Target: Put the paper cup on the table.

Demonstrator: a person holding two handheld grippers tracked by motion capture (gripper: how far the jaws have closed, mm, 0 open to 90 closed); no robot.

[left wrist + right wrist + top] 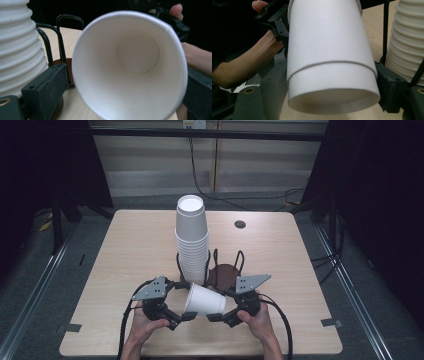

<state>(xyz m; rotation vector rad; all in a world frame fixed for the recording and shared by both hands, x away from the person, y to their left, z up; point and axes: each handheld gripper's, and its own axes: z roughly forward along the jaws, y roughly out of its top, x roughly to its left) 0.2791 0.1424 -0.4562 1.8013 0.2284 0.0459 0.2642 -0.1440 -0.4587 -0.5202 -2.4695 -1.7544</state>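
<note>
High view: a white, tapered paper cup [205, 300] lies sideways just in front of the black wire rack [222, 265], base pinched in the right tongs [216, 317]; left tongs [186, 316] stand open around its rim. Light, thin-walled, crushable (grip gently near the stiffer base). No writing visible.

A light wooden table [130, 250] is being occupied by a black wire holder [220, 270] carrying stacked cups [192, 240].

Matt white paper cup [205, 300]
</note>
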